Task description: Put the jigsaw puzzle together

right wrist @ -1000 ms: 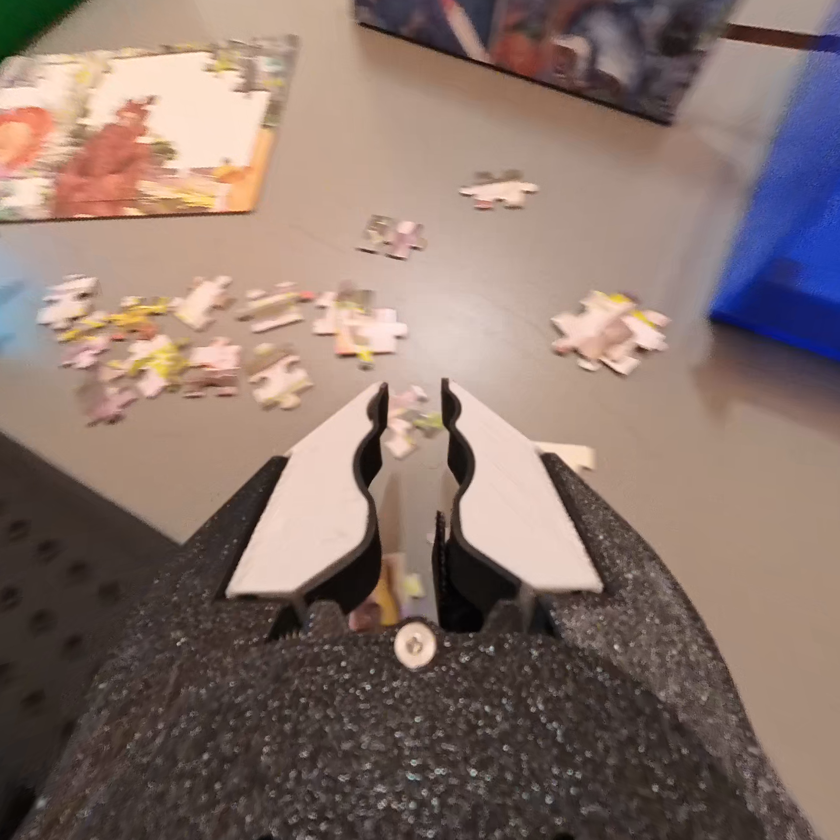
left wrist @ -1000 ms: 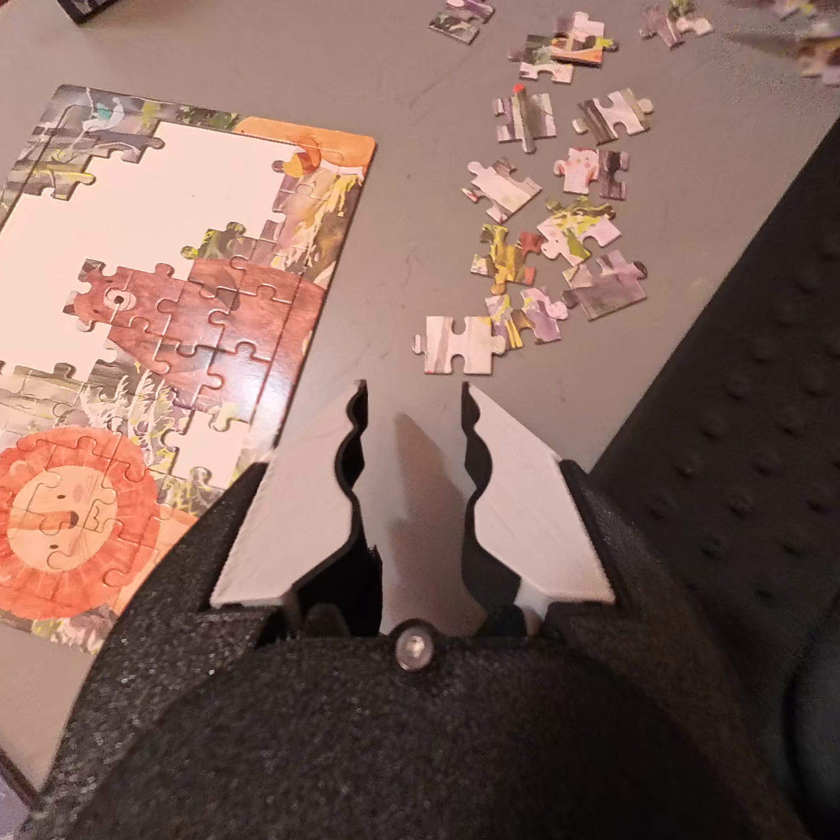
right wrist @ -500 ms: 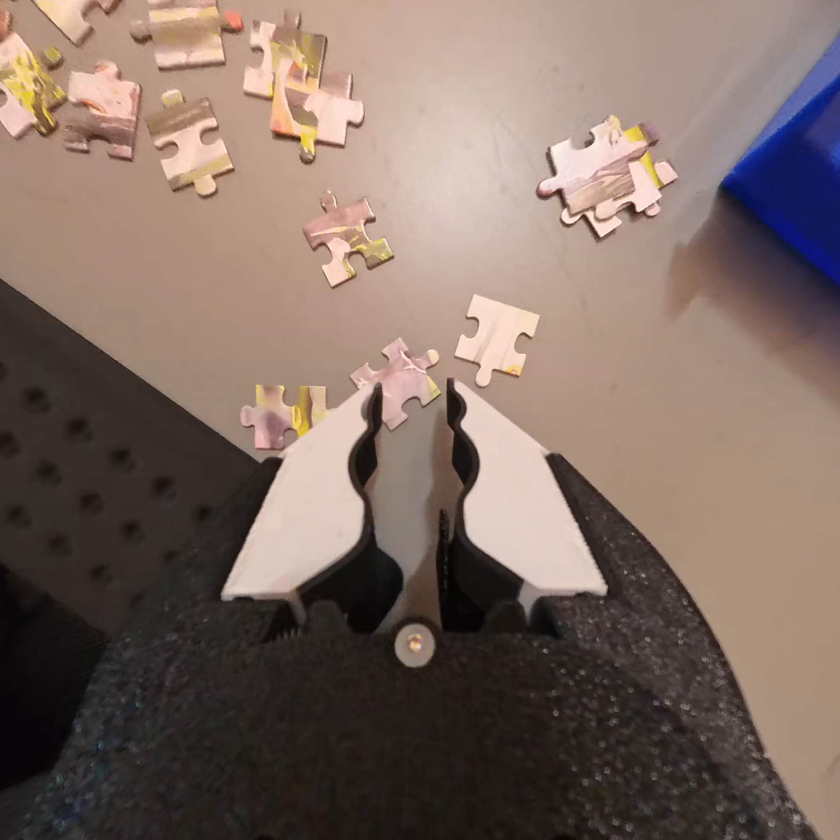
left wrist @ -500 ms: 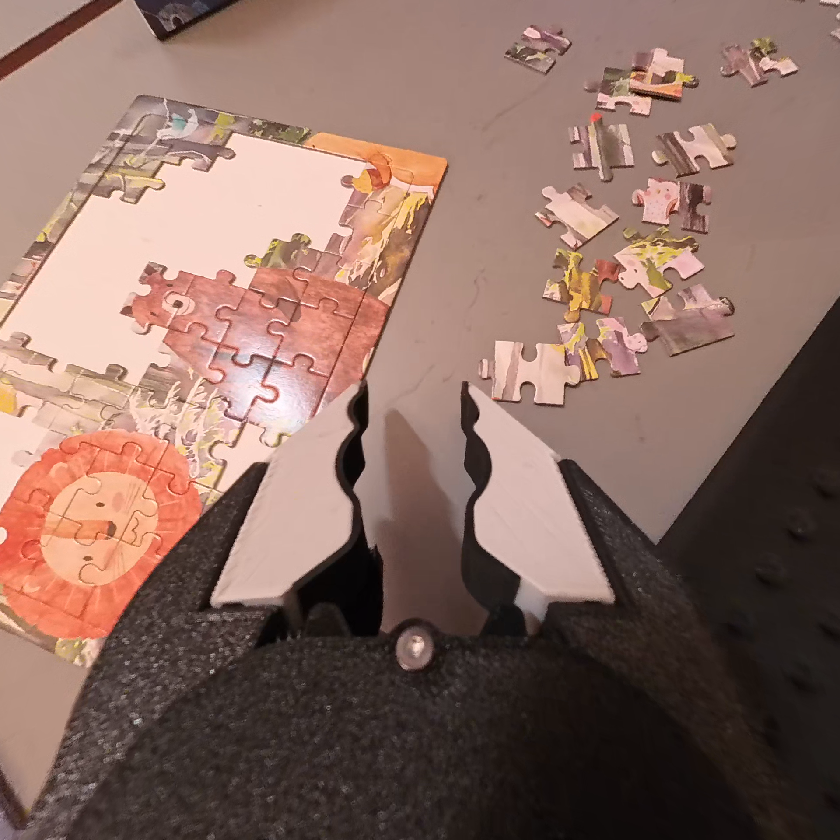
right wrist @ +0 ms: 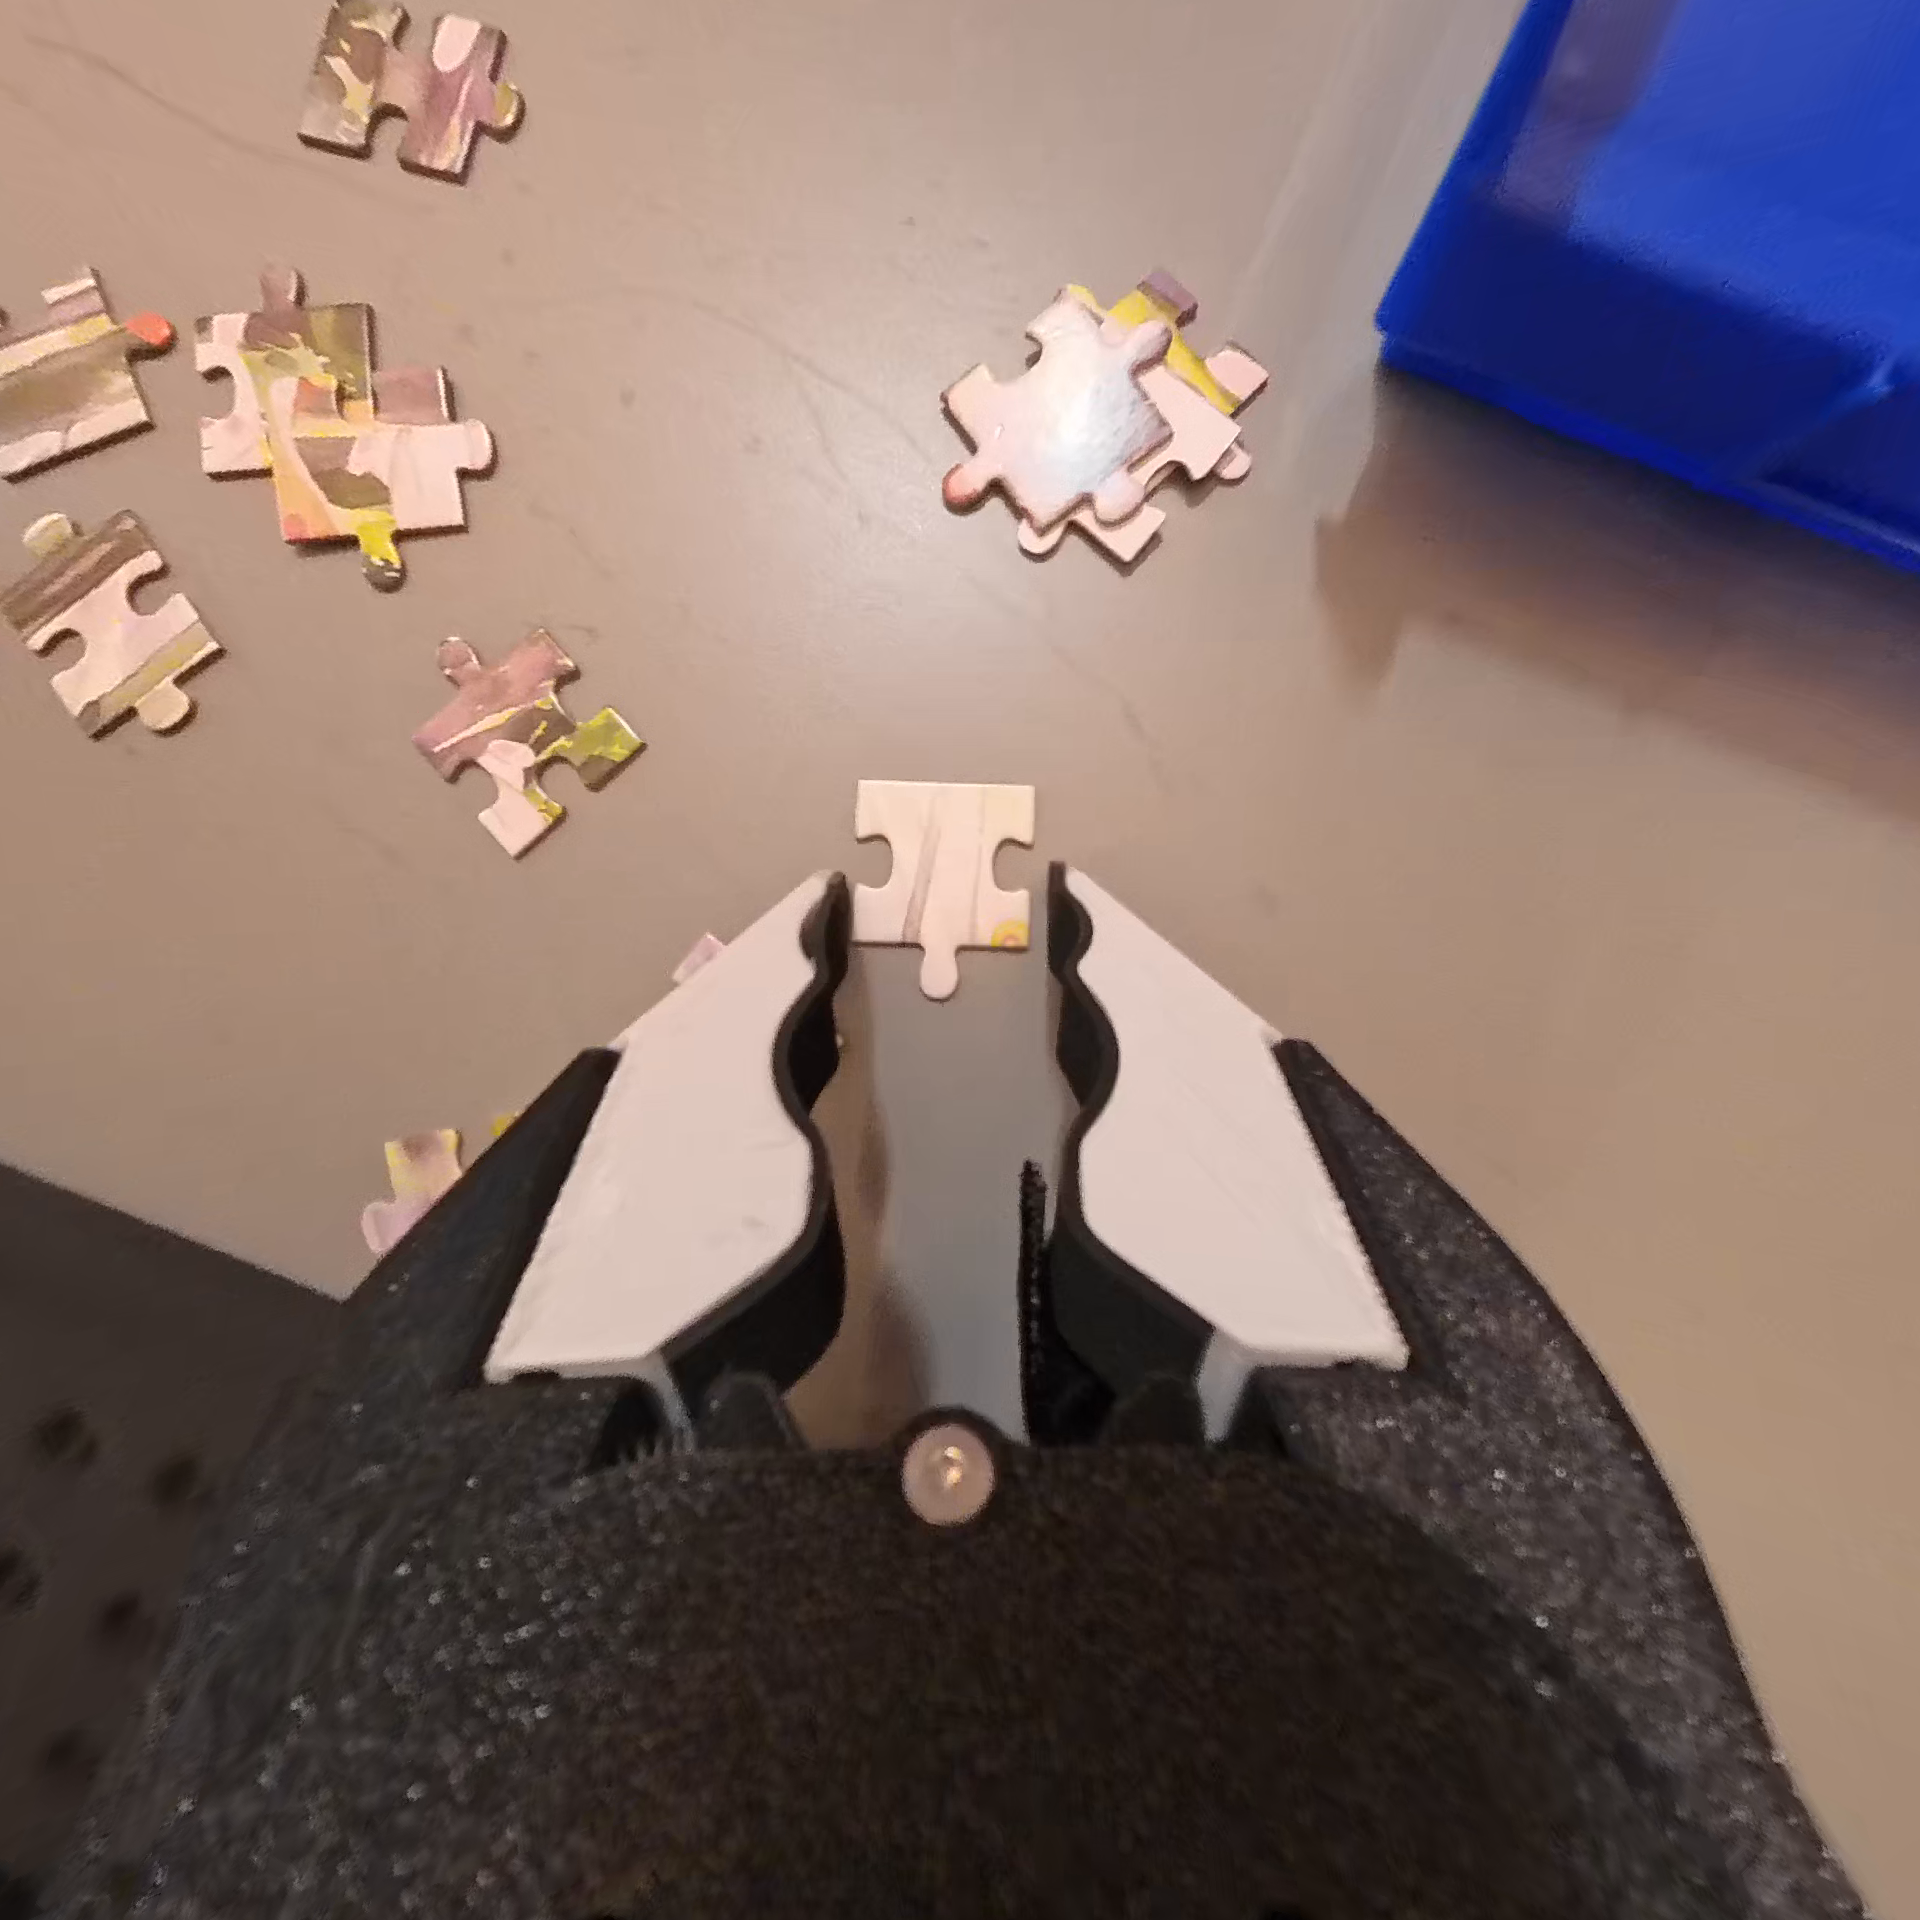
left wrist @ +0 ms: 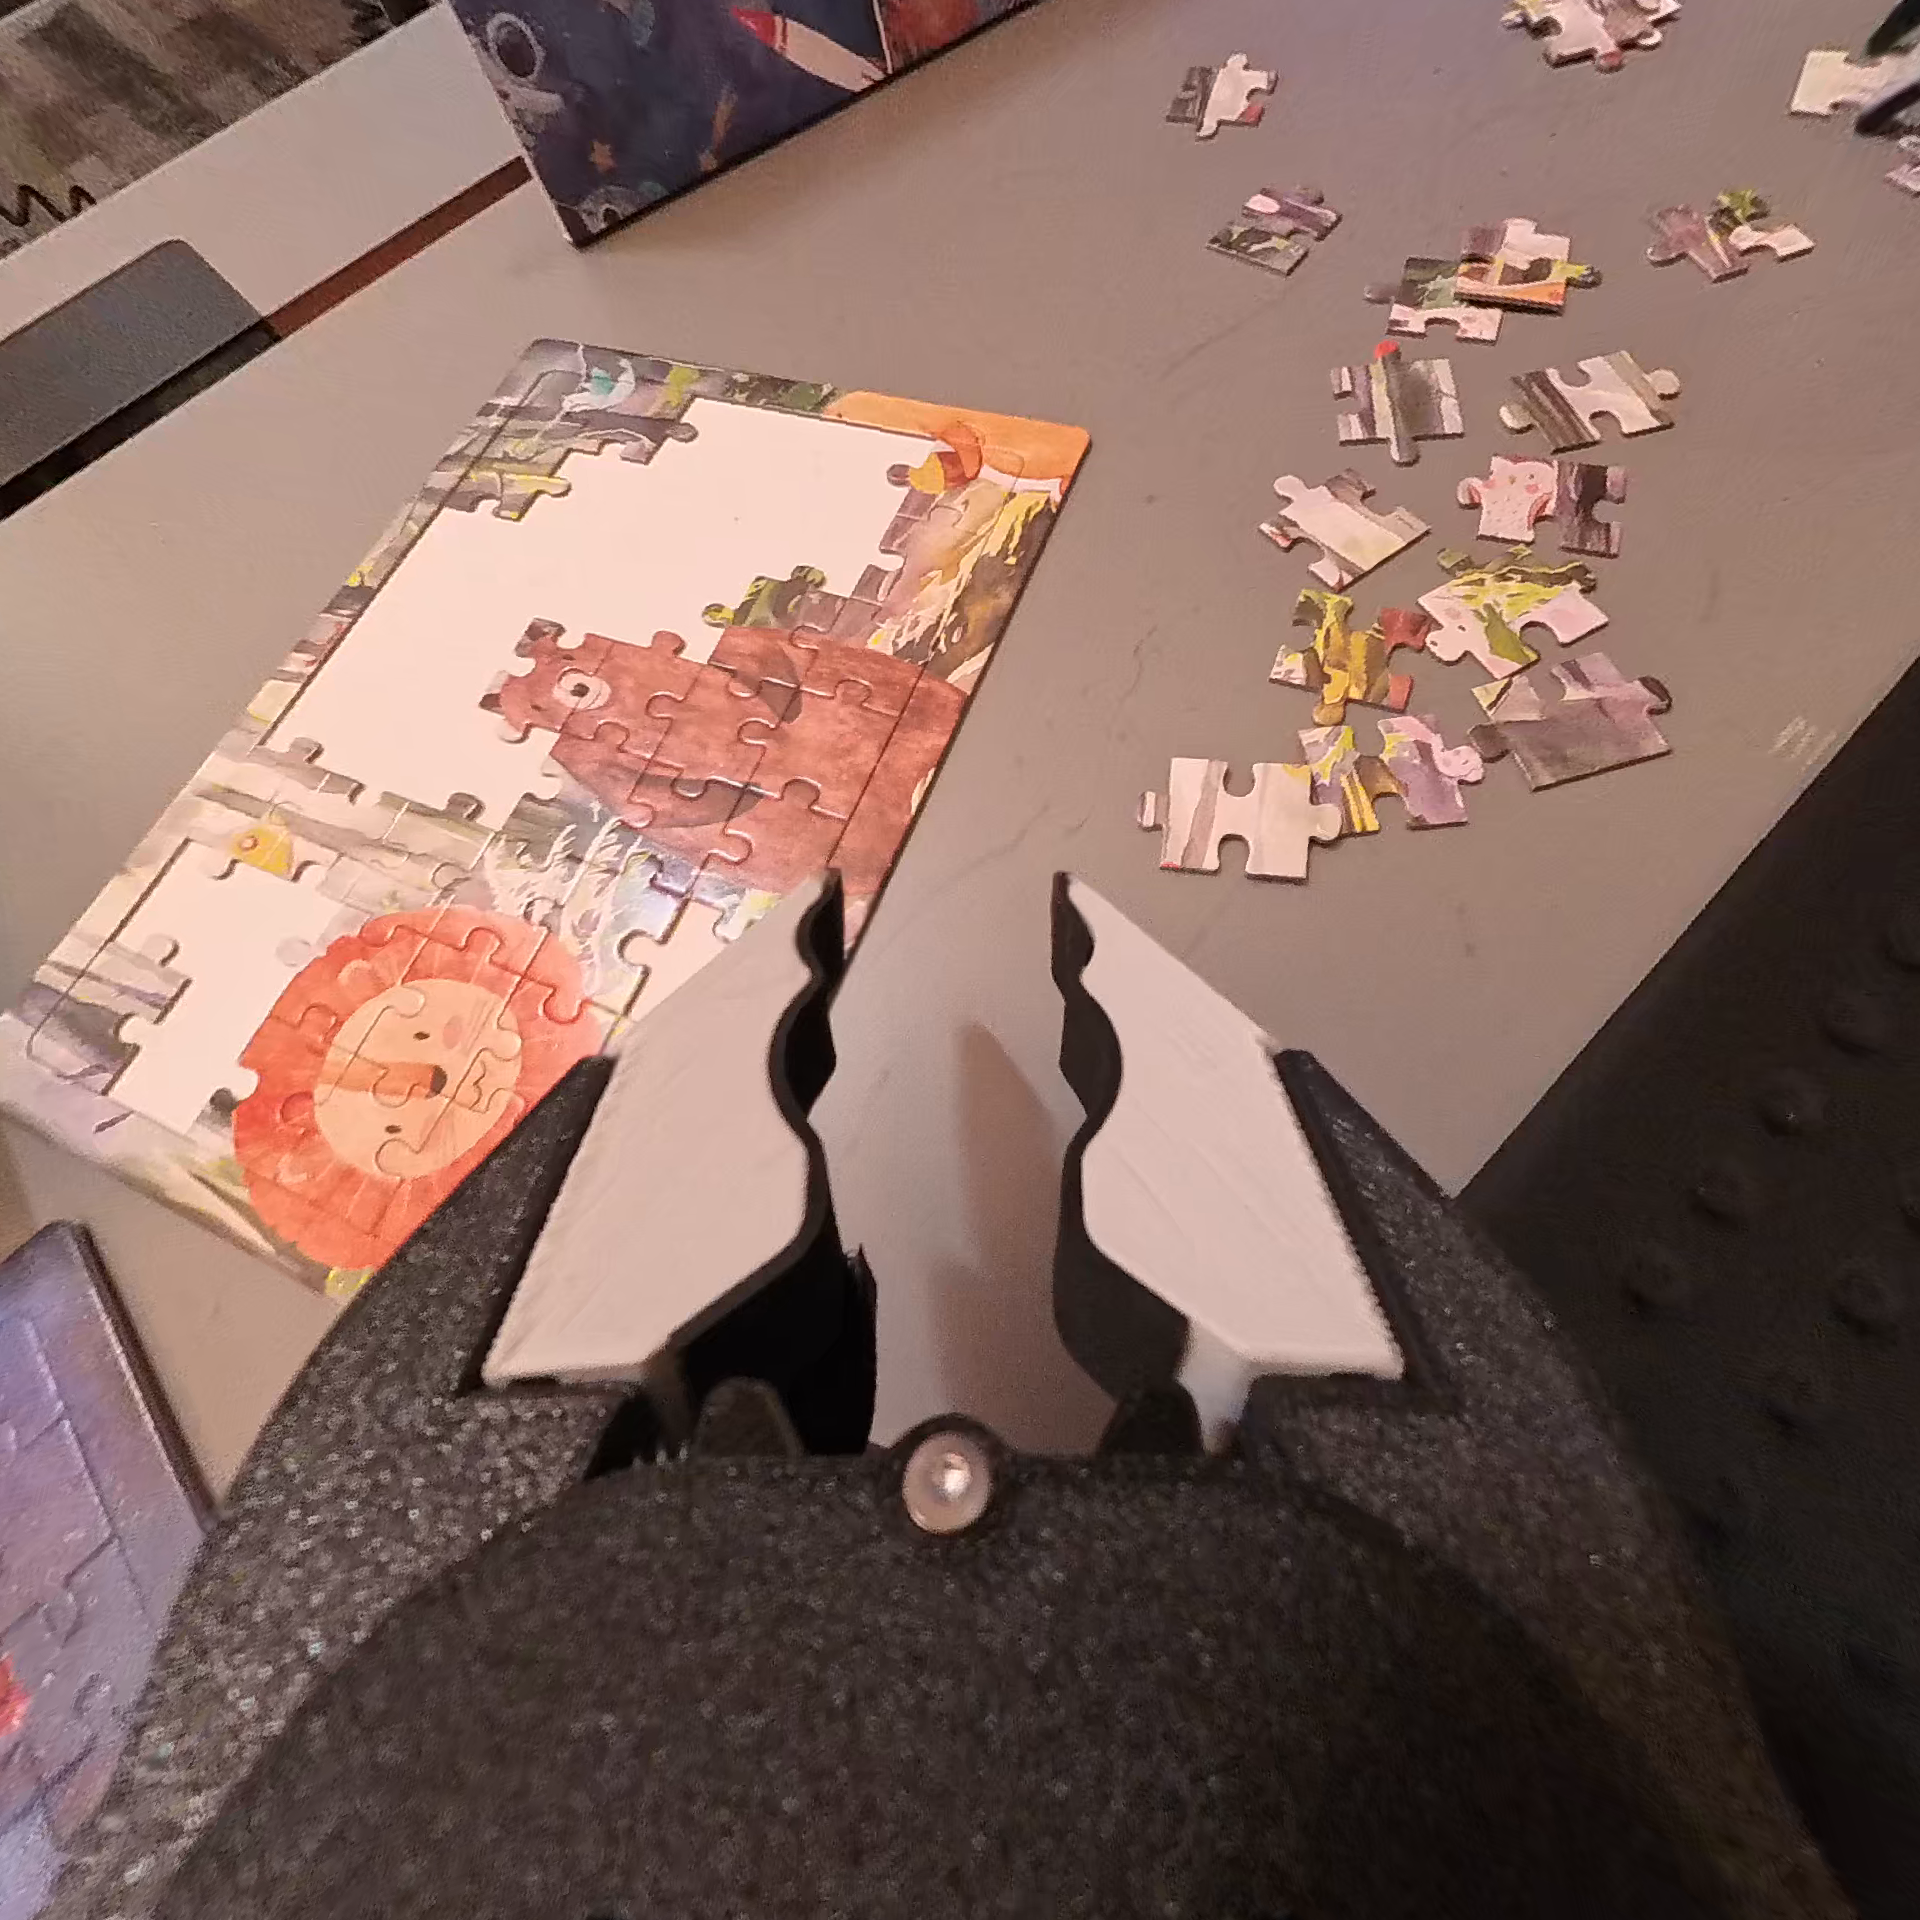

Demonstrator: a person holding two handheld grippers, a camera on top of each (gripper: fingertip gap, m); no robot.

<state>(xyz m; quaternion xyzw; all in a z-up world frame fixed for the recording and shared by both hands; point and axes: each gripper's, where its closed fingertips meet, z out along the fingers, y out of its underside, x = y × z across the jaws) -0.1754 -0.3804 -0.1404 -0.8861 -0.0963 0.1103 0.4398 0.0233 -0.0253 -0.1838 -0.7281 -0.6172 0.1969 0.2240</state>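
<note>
puzzle board [left wrist: 540,790] roughly half filled, many loose pieces [left wrist: 1455,644] left; both grippers spread, right gripper [right wrist: 943,896] straddling a pale piece [right wrist: 943,862].

No readable text, labels or numbers anywhere.

Over the last second the right gripper [right wrist: 943,883] swung down from the loose pile, spread its jaws wider and now brackets a pale puzzle piece [right wrist: 943,873], while the left gripper [left wrist: 940,899] backed off the puzzle board [left wrist: 582,727].
</note>
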